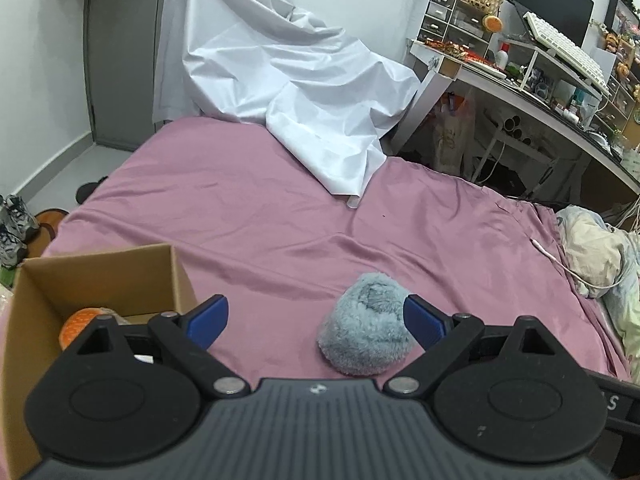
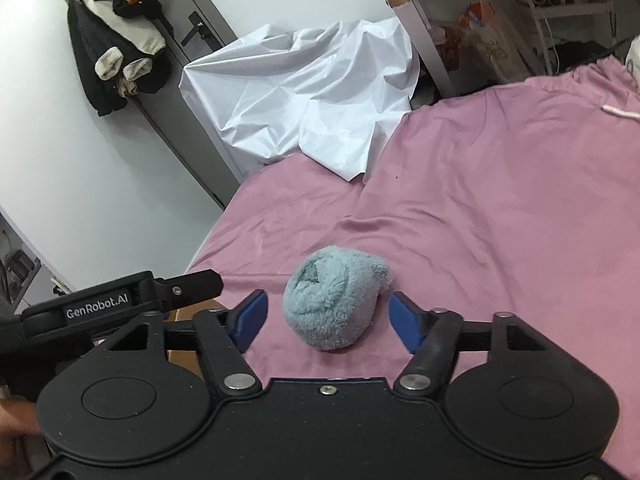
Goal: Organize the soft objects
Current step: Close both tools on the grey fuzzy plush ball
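Note:
A fluffy grey-blue soft bundle (image 1: 366,326) lies on the pink bed sheet (image 1: 248,216). In the left wrist view my left gripper (image 1: 316,320) is open, with the bundle just inside its right finger. In the right wrist view the bundle (image 2: 334,300) sits between the open blue fingers of my right gripper (image 2: 326,318), not touched by either. An open cardboard box (image 1: 100,276) stands at the left on the bed, with an orange soft ball (image 1: 78,326) inside. The left gripper's body (image 2: 120,300) shows at the left of the right wrist view.
A crumpled white sheet (image 1: 288,80) drapes over something at the bed's far end. A cluttered desk (image 1: 540,80) runs along the right. Bedding (image 1: 600,256) lies at the bed's right edge. Shoes (image 1: 12,224) sit on the floor at the left. Jackets (image 2: 116,40) hang on a door.

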